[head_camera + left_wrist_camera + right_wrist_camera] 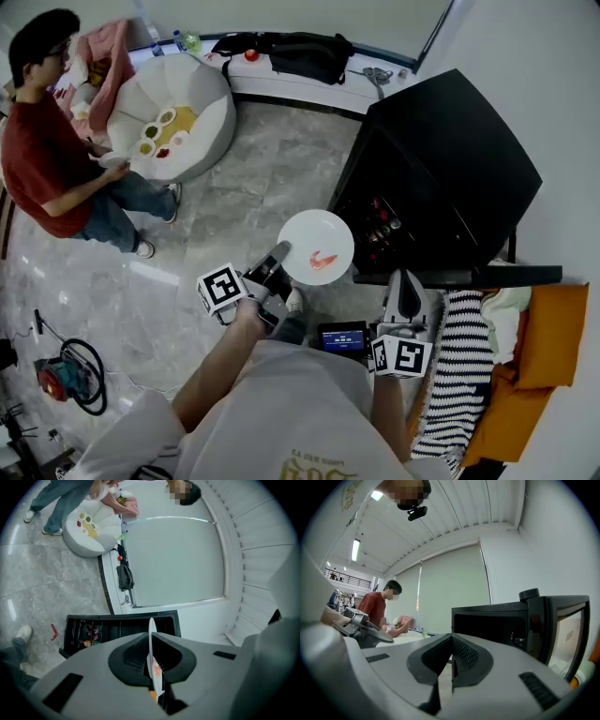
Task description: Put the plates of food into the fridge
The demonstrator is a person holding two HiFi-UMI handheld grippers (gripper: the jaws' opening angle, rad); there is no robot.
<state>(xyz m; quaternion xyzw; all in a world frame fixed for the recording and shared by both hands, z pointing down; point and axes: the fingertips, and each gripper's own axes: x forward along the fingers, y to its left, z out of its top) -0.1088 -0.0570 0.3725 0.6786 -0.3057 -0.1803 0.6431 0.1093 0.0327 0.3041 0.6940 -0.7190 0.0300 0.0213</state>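
Left gripper [151, 644]: jaws clamped on the rim of the plate [317, 246]; one reddish piece of food [323, 260] lies on it
Right gripper [451, 660]: jaws together; nothing between them
Plate position: held just in front of the open fridge [441, 178]; not yet inside
Progress: judged early; this plate awaits shelving
Remaining: small dishes [159, 134] wait on the white seat [202, 103], well apart

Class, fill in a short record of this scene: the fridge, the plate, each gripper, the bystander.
fridge: black, open, items inside
plate: white, one red piece of food, held before the fridge
left gripper: shut on the plate's rim
right gripper: shut, empty
other person: beside a white round table with small dishes
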